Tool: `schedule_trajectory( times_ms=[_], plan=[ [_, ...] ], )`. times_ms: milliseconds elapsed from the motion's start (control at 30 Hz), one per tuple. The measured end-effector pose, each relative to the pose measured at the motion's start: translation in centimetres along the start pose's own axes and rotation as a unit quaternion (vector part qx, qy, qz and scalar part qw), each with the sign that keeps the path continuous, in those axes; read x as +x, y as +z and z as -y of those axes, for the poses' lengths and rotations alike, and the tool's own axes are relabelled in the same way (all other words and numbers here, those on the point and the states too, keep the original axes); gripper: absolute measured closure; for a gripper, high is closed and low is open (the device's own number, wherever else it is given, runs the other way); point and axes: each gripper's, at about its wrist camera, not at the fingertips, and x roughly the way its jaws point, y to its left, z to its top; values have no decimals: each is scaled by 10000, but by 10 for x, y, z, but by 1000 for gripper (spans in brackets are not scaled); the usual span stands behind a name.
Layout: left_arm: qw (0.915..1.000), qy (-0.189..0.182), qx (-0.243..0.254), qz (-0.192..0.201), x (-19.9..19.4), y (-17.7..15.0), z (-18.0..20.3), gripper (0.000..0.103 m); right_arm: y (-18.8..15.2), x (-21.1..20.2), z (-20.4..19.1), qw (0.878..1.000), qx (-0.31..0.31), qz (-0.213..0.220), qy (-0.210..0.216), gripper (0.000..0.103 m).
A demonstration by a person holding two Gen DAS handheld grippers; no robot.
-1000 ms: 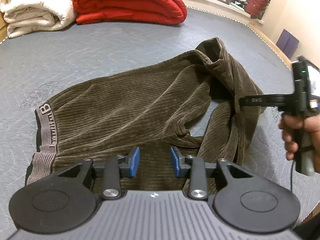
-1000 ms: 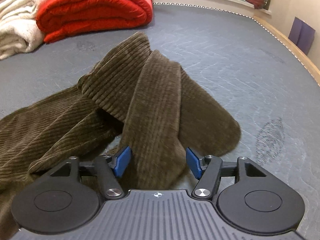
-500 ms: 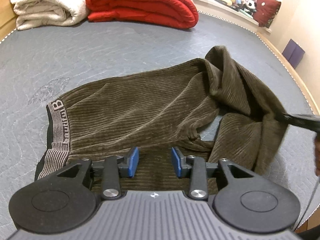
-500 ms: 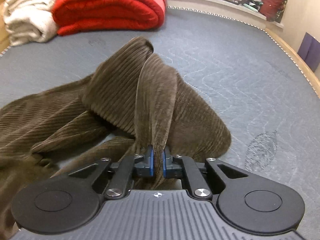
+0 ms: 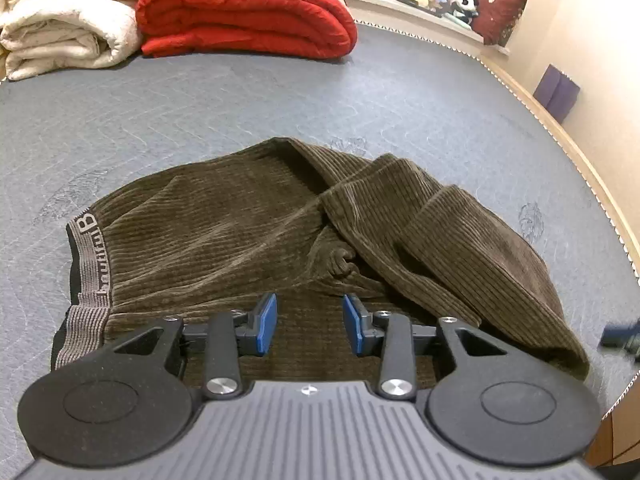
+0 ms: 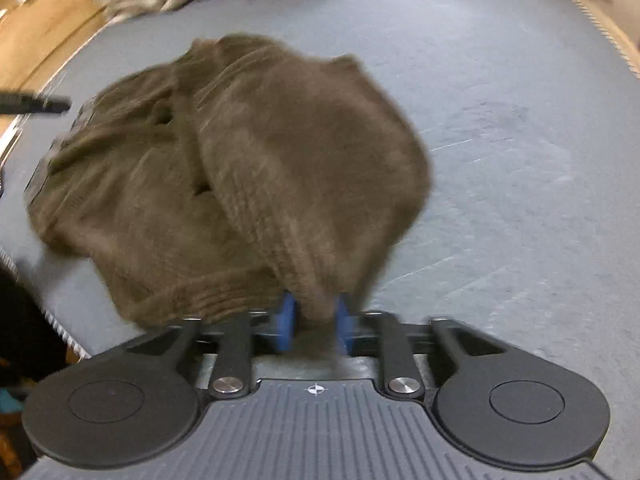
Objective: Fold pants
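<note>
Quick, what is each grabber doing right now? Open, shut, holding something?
Left gripper: jaws opening, nothing pinched; the brown corduroy pants lie beneath.
Right gripper: jaws opening, a fold of the pants between the blue pads; grip too blurred to tell.

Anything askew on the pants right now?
Yes. The brown corduroy pants are not flat: the legs lie bunched in overlapping diagonal folds, with a puckered knot of cloth near the crotch. The waistband lies fairly straight.
</note>
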Motion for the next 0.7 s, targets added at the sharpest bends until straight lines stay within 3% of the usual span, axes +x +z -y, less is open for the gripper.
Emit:
schedule_trajectory(
  times_ms=[133,200,367,467,700],
  plan=[
    [9999,70,111,-23,5,-2,5,54,30,-16,-5,9949,322,952,112,59],
    [9998,125,117,-45,9,-2,4,54,43,-7,-21,9932,158,1151,108,56],
    [9996,252,23,-129,16,-2,-3,54,75,47,-92,9910,-863,1020,-113,54],
    [9994,312,-13,-179,19,-2,-7,54,90,89,-134,9847,-1397,881,-547,53],
    [9992,355,16,-199,23,-2,-9,51,108,157,-185,9662,-2252,596,-1106,48]
  ],
)
